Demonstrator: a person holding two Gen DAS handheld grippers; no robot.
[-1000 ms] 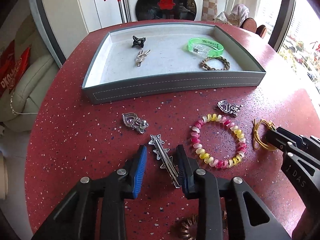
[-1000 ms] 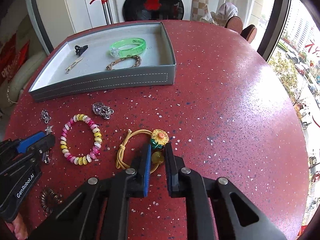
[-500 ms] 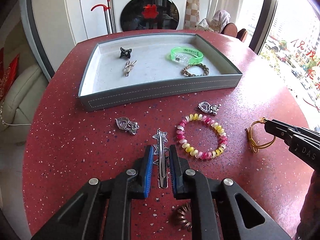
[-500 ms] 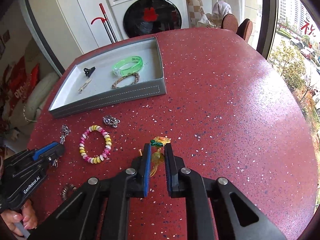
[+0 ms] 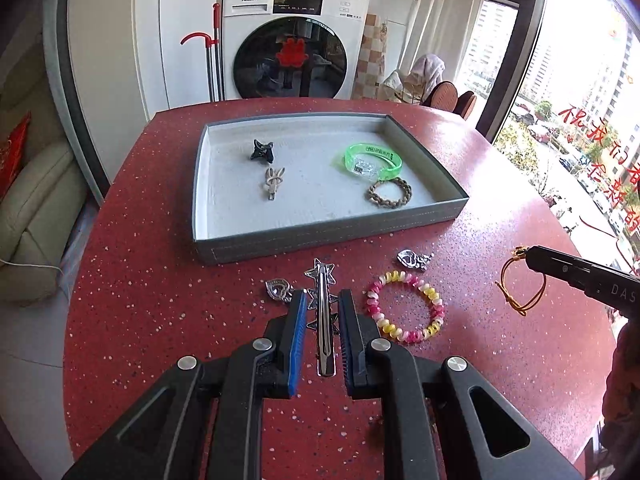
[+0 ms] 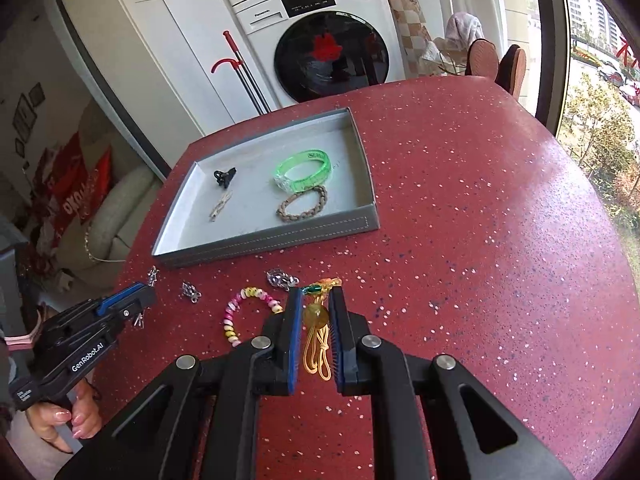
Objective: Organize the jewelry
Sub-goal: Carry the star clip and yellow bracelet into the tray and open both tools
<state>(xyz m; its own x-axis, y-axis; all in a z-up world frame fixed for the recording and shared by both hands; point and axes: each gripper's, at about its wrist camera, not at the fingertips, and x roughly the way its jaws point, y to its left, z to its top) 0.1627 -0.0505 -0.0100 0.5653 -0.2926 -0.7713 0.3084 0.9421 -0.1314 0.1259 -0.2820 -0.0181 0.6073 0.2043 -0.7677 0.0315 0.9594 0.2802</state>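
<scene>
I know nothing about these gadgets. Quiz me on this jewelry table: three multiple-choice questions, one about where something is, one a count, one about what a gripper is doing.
1. Where is the pink and yellow beaded bracelet?
A. in the grey tray
B. on the red table, outside the tray
C. held in a gripper

2. How many pieces lie in the grey tray?
A. two
B. four
C. six

3. What is the left gripper doing?
A. gripping a silver star hair clip
B. hanging empty
C. gripping the green bangle

Answers:
1 B: it lies on the red table in front of the tray.
2 B: black claw clip, bunny hair clip, green bangle, braided bracelet.
3 A: the silver star hair clip sits between its closed pads.
</scene>
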